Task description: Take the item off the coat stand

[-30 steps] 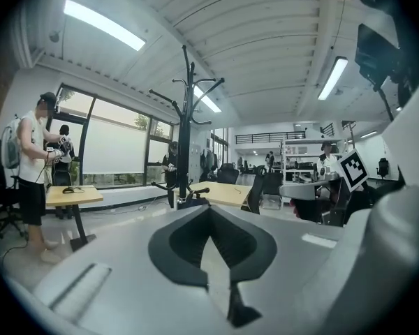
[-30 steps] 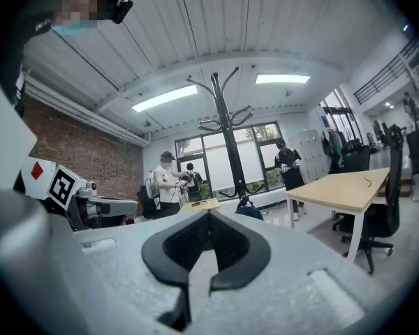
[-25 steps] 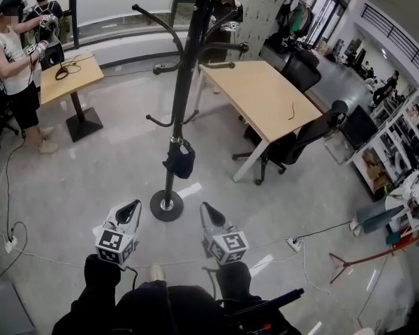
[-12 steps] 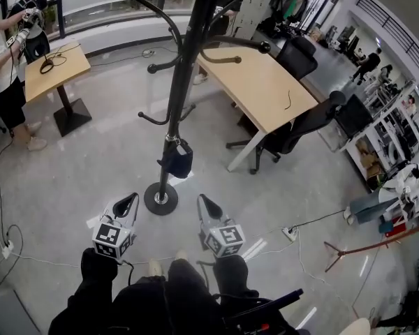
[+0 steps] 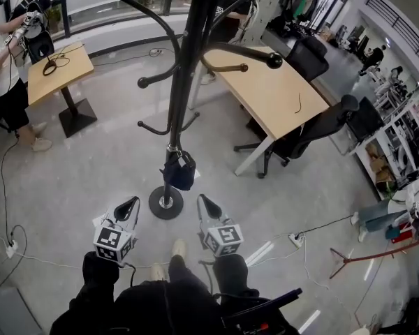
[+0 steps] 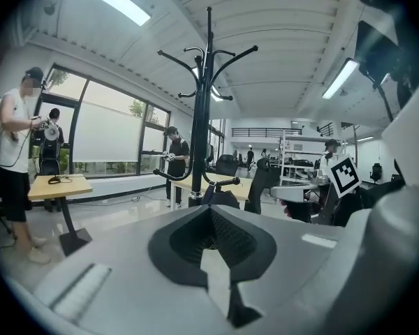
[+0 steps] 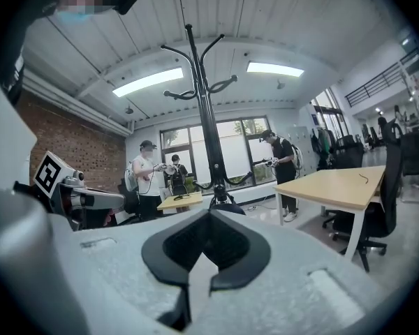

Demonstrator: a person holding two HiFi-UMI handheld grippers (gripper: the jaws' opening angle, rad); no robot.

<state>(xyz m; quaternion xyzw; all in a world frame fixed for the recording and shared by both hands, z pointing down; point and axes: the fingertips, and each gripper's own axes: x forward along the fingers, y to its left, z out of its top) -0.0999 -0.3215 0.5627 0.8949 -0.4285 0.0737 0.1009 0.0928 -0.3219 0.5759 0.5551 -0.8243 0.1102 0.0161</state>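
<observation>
**Head view:** the black bag (image 5: 179, 170) hangs low on the coat stand (image 5: 184, 82), just above its round base (image 5: 166, 203). The left tongs (image 5: 130, 204) and right tongs (image 5: 204, 202) sit on either side of that base, near the bag but not touching it.

**Left gripper view:** the tongs are pressed together with nothing between them. The bag peeks over their tips, straight ahead.

**Right gripper view:** the same here, pressed together and empty, with the bag beyond them against the pole.

Arriving unopened, the tongs would likely only shove the bag and set it swinging. Pulling it outward — rather than lifting its strap off the hook — could tip the stand.
</observation>
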